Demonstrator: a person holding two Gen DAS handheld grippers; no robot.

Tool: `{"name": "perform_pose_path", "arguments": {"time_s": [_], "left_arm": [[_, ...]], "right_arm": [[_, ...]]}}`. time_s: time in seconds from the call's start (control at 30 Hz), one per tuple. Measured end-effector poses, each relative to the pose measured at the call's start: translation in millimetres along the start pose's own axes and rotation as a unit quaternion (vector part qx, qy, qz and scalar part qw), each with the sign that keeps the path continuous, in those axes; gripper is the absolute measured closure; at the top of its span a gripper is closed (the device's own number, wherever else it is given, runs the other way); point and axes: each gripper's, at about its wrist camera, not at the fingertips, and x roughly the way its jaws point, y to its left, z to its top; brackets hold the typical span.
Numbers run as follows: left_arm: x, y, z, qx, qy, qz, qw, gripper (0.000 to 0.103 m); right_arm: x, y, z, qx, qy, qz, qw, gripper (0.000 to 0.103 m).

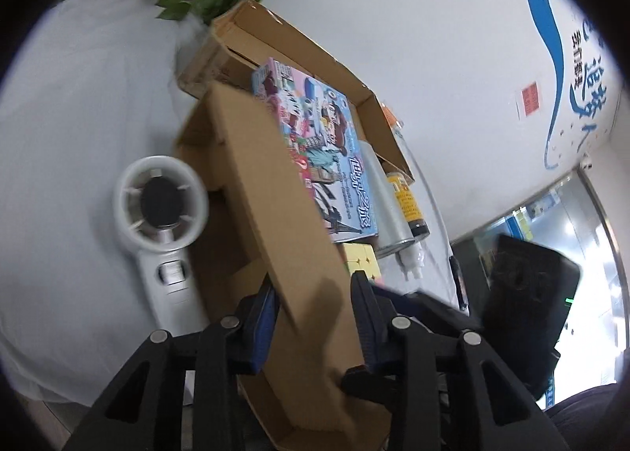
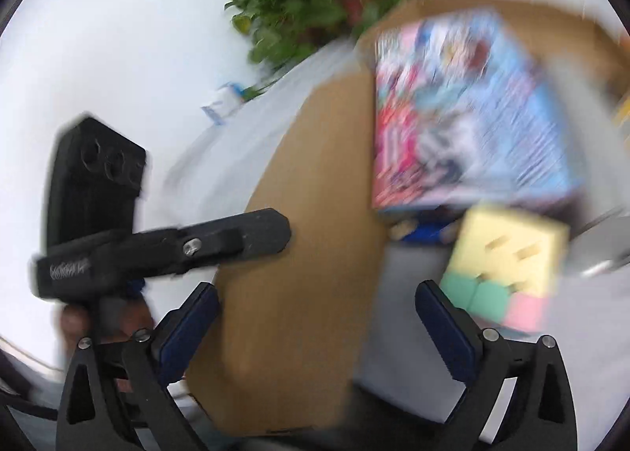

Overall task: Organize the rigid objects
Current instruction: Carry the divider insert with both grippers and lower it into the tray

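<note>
Left gripper (image 1: 315,307): jaws part-closed on either side of the box flap (image 1: 275,191); pads look to be touching the cardboard, so I judge it held. Right gripper (image 2: 317,327): jaws wide apart, nothing between them but the flap (image 2: 299,254) passing beneath; it grips nothing. Right view is badly blurred.

Ahead of the left gripper, past the flap, the game box (image 1: 315,147) lies in the carton (image 1: 244,29). That is the one item clearly stowed.

Outside the carton still:
- cube (image 1: 360,260), just ahead and right of the left gripper; in the right view, the cube (image 2: 508,270) is ahead-right of the open jaws
- can (image 1: 384,206) and tube (image 1: 409,210), beyond the cube
- fan (image 1: 161,222), left of the left gripper, beside the carton

Judgement: early to midway. Cube looks the nearest candidate for the free gripper.
</note>
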Motion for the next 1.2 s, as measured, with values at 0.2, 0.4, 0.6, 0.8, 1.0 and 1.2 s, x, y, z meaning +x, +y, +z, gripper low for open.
{"name": "perform_pose_path", "arguments": {"time_s": [0.2,0.4,0.6,0.8,1.0,1.2], "left_arm": [[20,-18,1,0.037,0.016,-0.015,0.9991,0.069],[-2,2,-2,0.036,-0.005,0.012,0.9993,0.068],[-13,33,-29,-0.013,0.009,0.048,0.9987,0.053],[3,44,-50,-0.039,0.056,0.051,0.9963,0.054],[9,42,-48,-0.032,0.053,0.053,0.9966,0.069],[-24,26,-45,0.012,0.001,0.070,0.9974,0.072]], "right_arm": [[-34,28,1,-0.073,-0.017,-0.096,0.993,0.011],[-25,26,-19,-0.072,0.017,-0.140,0.987,0.049],[-17,-20,-12,0.057,0.028,-0.018,0.998,0.050],[2,-43,-21,0.118,0.042,0.019,0.992,0.050],[10,-16,-13,0.017,0.016,-0.083,0.996,0.050],[1,-4,1,0.002,-0.010,-0.089,0.996,0.051]]}}
